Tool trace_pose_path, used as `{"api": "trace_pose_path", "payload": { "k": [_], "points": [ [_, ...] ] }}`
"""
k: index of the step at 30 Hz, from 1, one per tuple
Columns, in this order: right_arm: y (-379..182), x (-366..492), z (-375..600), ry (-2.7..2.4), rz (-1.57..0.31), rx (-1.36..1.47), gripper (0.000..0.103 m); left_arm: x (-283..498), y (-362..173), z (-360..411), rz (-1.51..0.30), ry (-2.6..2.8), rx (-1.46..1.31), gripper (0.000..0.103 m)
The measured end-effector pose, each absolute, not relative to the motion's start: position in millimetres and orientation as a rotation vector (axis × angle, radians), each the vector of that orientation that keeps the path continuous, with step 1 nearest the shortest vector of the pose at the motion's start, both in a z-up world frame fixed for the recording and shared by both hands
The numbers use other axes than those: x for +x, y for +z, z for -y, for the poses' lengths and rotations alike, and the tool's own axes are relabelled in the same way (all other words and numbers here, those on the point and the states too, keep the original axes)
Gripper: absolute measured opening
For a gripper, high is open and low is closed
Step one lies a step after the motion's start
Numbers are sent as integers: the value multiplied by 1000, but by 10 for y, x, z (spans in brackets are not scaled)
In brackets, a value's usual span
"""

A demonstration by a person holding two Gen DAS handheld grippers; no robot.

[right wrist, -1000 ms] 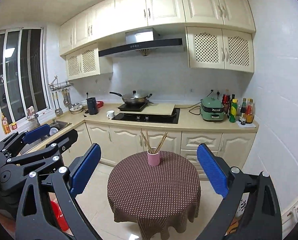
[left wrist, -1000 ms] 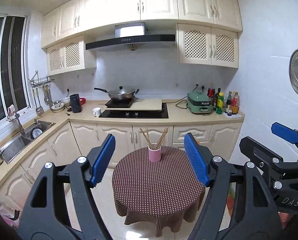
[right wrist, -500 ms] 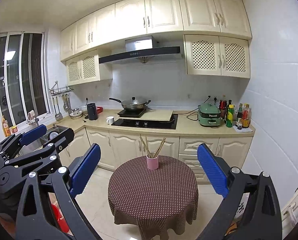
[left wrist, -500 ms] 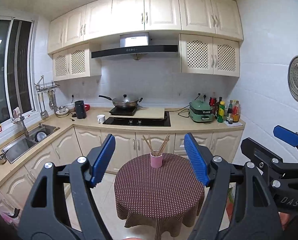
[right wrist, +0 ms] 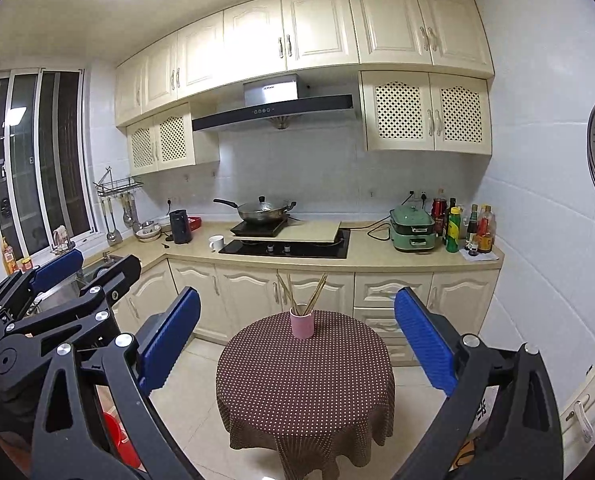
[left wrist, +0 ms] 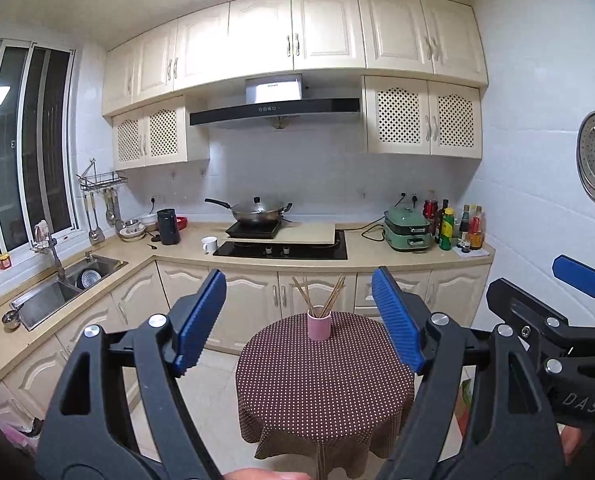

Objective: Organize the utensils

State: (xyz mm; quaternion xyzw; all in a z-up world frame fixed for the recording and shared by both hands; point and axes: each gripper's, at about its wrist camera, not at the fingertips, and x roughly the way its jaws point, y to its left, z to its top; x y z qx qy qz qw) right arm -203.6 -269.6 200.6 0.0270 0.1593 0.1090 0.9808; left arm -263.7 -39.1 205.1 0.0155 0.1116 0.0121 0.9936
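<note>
From the left wrist, the left gripper is opening, fingers apart and empty; the pink cup of chopsticks stands ahead between them on the round counter. Approach level and centred. From the right wrist, the right gripper also hangs apart and empty, tipped slightly downward, cup ahead between its fingers.
</note>
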Motion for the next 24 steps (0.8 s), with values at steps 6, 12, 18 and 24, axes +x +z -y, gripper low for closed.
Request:
{"api": "trace_pose_path", "payload": {
  "k": [6,12,18,24],
  "points": [
    [2008,-2039,2690,224,-341,53,94,-2653,2063,368,-240,12,31,75],
    [2002,-2012,2704,221,-366,47,94,-2636,2051,386,-259,16,34,75],
    [2002,-1997,2708,225,-377,55,94,-2634,2052,394,-267,13,28,75],
    [2005,-1997,2721,213,-379,58,94,-2612,2058,414,-273,13,29,75]
  ]
}}
